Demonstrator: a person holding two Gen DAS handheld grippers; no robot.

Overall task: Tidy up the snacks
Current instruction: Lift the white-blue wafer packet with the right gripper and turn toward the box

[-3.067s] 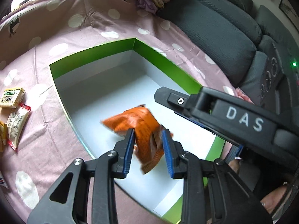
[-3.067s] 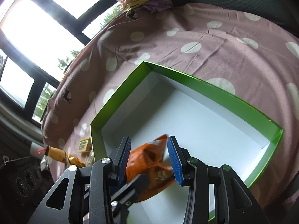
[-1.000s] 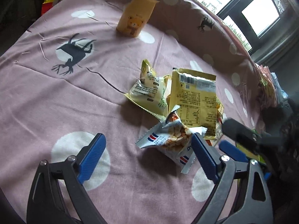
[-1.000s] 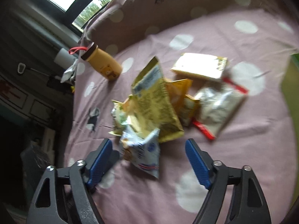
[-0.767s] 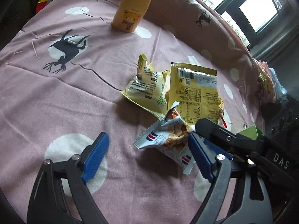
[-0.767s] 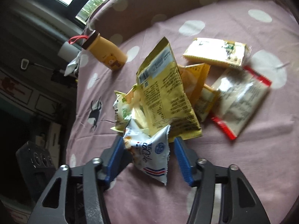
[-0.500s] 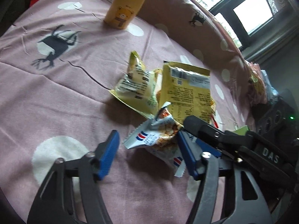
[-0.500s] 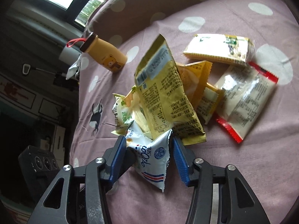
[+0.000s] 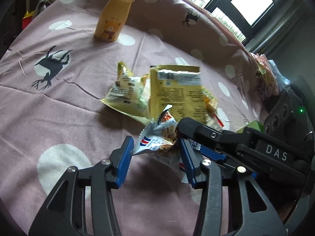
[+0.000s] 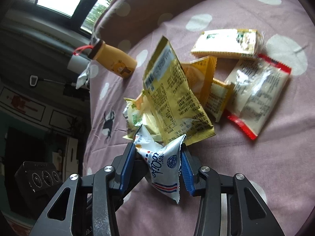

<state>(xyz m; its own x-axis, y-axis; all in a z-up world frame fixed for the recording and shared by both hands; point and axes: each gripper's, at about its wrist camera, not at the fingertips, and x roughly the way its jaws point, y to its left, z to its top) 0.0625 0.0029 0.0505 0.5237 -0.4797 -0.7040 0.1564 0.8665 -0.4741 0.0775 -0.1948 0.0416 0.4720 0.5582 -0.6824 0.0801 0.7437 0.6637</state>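
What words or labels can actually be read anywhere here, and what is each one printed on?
"DAS": white letters on the black body of the right gripper, seen from the left wrist view.
Blue script on the white snack packet: partly readable, ending in what looks like "Oile"; uncertain.
Gold packet: barcode and dense fine print, too small to read.
Clear packet with red edges: print too blurred.
Yellow bottle: a bear picture, no legible text.

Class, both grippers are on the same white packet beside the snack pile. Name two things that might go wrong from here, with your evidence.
1. Both the left gripper and right gripper are closing on one white packet; pulling apart could tear it or crush the contents.
2. The gold bag leans over the packet's top, so lifting may drag or topple it and scatter the pile.
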